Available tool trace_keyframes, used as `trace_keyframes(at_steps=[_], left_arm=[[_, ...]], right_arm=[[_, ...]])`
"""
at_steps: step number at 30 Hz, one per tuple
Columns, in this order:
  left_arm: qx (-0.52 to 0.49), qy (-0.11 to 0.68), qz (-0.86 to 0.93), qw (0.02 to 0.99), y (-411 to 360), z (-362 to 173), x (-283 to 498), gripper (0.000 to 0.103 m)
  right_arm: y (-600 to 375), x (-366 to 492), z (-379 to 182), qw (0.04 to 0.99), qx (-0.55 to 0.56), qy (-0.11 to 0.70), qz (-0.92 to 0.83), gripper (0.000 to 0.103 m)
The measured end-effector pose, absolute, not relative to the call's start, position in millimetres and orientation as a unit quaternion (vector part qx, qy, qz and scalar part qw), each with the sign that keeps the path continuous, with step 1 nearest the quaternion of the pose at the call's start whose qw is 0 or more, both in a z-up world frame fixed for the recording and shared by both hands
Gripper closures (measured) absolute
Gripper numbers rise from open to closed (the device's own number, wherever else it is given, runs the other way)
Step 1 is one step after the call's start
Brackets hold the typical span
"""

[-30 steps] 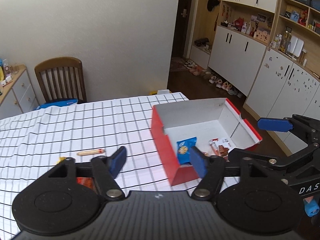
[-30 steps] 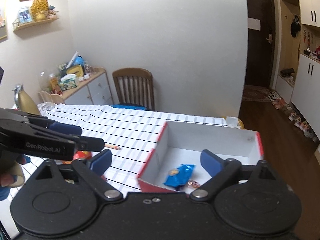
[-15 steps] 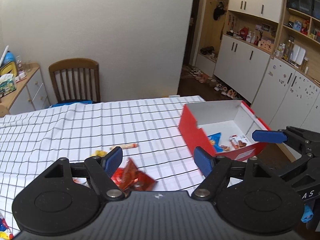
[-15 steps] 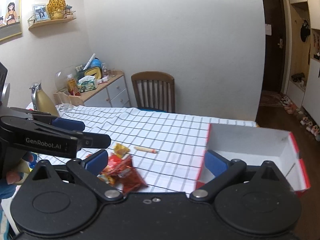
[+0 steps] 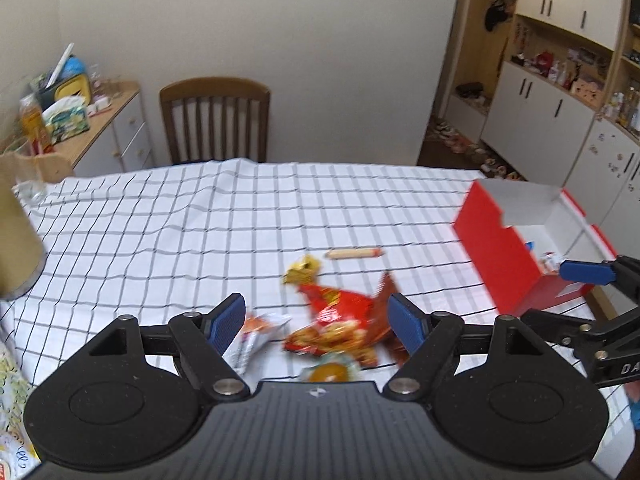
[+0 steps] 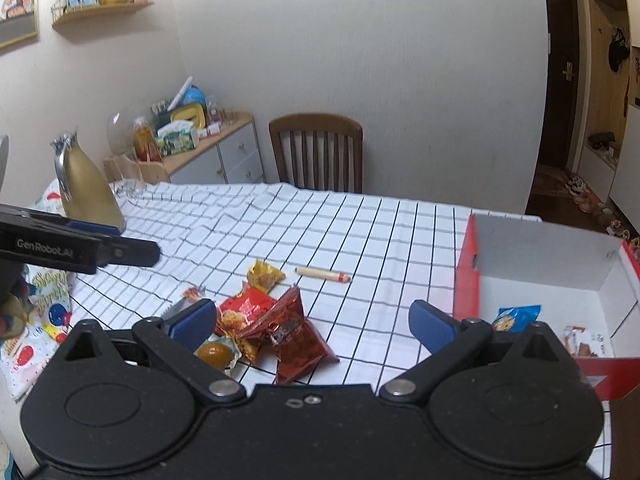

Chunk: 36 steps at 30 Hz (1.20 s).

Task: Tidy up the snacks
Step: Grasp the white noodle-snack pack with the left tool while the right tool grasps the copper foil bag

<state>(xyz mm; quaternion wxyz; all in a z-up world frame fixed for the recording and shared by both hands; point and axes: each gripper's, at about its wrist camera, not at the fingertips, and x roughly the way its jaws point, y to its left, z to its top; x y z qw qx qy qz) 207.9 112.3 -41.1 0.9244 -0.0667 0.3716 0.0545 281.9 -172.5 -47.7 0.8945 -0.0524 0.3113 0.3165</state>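
Where chair (image 5: 215, 120) stands, checked tablecloth (image 5: 200, 216), sideboard (image 6: 224, 156)

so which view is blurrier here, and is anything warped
Left wrist view: motion blur smears the red snack bag and red box. Right wrist view: sharper, the sausage stick is crisp. Both: fisheye bends the checked tablecloth lines.

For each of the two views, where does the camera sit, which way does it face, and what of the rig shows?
Left wrist: sits behind the open left gripper, faces the snack pile and the chair; the right gripper shows at right.
Right wrist: sits behind the open right gripper, faces the same pile and the red box; the left gripper shows at left.
Shared: pile, sausage stick, box, chair.
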Motion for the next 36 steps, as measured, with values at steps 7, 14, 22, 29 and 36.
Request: trace_keyframes(at_steps=[7,14,22,29,36], left_arm=[[-0.066,0.4,0.072,0.912,141.4,-70.0,209.3,0.025],[-0.063,0.435,0.078,0.895,160.0,-104.8,222.5,0.025],[-0.059,0.47,0.074,0.877,170.2,-137.9,237.0,0.025],[-0.041,0.494,0.069,0.866,170.5,-162.2,248.9,0.025],[-0.038,0.505,0.062,0.86,171.0,-174.7,256.6,0.025]], right_arm=[[-145.8,286.0,-65.2,0.883,-0.085,0.32,0.334,0.0],[-125.0,300.0,-84.3,0.869,-0.124,0.34,0.336,0.002],[-114.3,320.7,-110.9,0.852,-0.162,0.37,0.332,0.011],[-98.7,333.1,-130.2,0.831,-0.199,0.387,0.345,0.019],[-79.5,346.7,-151.3,0.803,-0.257,0.401,0.359,0.028]])
